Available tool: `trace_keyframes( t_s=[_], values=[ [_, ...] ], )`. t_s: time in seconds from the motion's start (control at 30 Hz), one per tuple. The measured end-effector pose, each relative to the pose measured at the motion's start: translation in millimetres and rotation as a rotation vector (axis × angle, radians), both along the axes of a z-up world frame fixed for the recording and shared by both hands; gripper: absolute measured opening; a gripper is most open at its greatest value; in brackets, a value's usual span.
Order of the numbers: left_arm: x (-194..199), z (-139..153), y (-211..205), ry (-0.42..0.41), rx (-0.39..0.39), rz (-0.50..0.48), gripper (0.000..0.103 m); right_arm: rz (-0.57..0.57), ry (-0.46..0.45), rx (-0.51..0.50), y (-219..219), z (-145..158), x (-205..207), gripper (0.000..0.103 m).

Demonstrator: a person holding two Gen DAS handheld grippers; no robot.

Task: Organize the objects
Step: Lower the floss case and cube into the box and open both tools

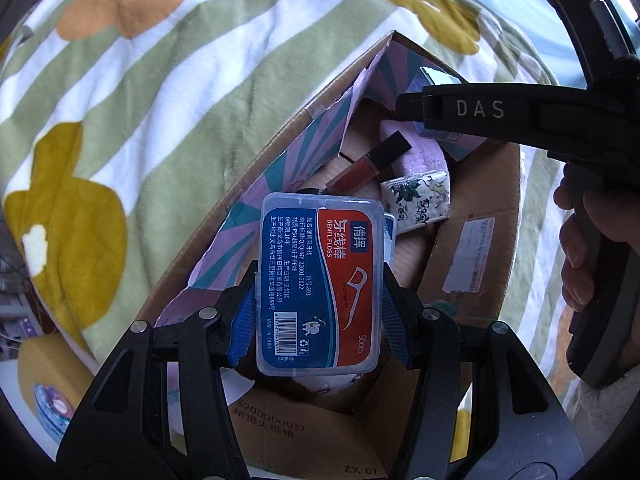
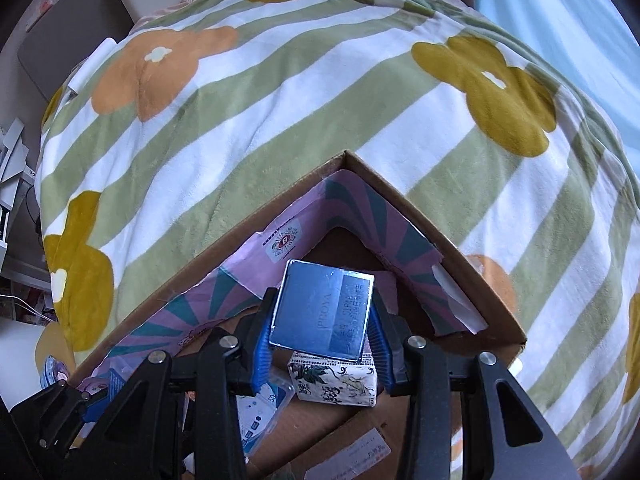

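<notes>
Left wrist view: the left hand-held gripper (image 1: 319, 312) clamps a dental floss box (image 1: 319, 284) between its blue pads, poised over the open cardboard box (image 1: 280, 136) on the striped blanket (image 1: 140, 92). Inside at twelve o'clock lies a red lip gloss (image 1: 370, 168), at one o'clock a patterned tissue pack (image 1: 416, 202).

Right wrist view: the right hand-held gripper (image 2: 322, 326) grips a shiny blue box (image 2: 322, 310), held above the tissue pack (image 2: 334, 380) inside the carton. The floss box (image 2: 260, 412) shows at seven o'clock.
</notes>
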State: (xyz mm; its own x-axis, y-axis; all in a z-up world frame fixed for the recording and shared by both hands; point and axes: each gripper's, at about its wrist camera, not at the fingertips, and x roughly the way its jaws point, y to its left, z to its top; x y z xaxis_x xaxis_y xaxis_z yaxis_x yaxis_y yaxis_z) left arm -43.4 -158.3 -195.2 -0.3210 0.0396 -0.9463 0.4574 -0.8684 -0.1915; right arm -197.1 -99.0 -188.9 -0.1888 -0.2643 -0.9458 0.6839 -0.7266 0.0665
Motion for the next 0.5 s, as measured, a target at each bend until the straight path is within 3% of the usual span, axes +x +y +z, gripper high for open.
trace_keyframes(
  t_s=[0.2,0.23,0.27,0.3,0.33,0.5],
  values=[
    [-8.1,-1.9,-0.6,0.000,-0.002,-0.018,0.053,0.002,-0.062,-0.005,-8.5,-11.2,-13.8,0.043],
    [-9.1,-2.2,-0.3,-0.007,-0.002,-0.023,0.065,0.007,-0.060,0.002,-10.2,-12.0,-14.4,0.048],
    [-10.4,-2.9,0.5,-0.020,-0.009,-0.025,0.079,0.010,-0.061,0.010,-11.5,-12.7,-15.2,0.070],
    [-11.3,-3.5,1.5,-0.029,-0.013,-0.028,0.102,0.010,-0.064,0.009,-11.7,-12.9,-16.0,0.096],
    [-10.8,-3.0,2.8,-0.019,-0.002,-0.035,0.103,0.015,-0.081,-0.005,-10.6,-12.9,-16.7,0.103],
    [-10.2,-7.3,7.0,-0.044,0.022,-0.055,0.103,-0.012,-0.096,-0.017,-3.5,-12.8,-17.9,0.103]
  ],
)
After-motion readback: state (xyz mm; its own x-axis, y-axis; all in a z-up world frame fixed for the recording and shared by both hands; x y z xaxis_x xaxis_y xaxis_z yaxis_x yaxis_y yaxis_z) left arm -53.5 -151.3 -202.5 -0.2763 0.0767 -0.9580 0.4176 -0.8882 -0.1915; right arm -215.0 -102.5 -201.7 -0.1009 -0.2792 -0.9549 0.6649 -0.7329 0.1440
